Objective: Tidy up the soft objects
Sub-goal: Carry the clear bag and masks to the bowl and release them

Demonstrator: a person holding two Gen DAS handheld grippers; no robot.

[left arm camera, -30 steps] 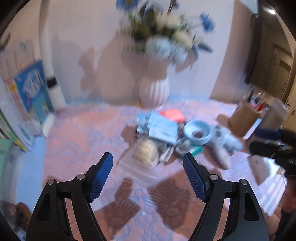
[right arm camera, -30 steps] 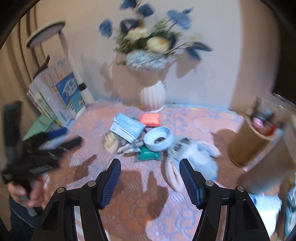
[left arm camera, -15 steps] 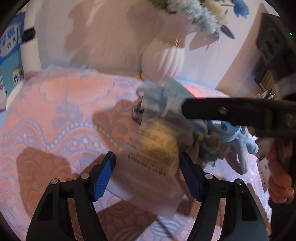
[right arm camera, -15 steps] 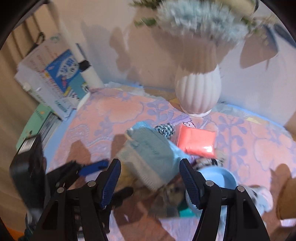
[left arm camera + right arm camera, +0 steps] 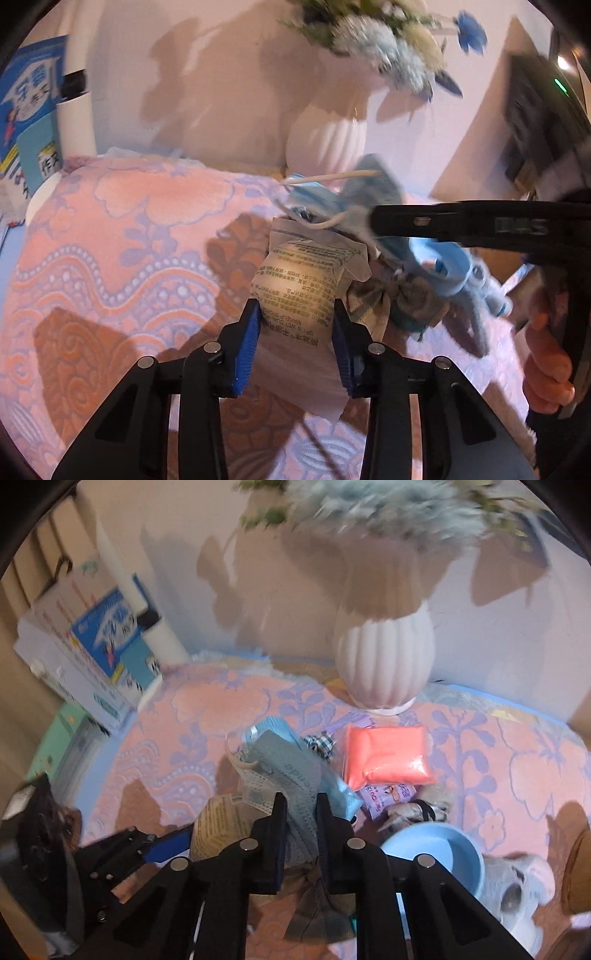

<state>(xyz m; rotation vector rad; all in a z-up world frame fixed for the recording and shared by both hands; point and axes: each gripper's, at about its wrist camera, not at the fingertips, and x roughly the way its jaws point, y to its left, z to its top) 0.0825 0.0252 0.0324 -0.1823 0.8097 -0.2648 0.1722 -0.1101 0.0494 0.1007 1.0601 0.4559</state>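
Left wrist view: the left gripper (image 5: 297,325) had its jaws closing on the printed sponge packet (image 5: 306,284), which lay lengthwise straight ahead on the table (image 5: 110,258).

Right wrist view: the right gripper (image 5: 300,808) was clamped on the blue face masks (image 5: 291,760), beside the packet.

Pale wall (image 5: 295,572) behind white vase (image 5: 384,664) (w/ blurred flowers).
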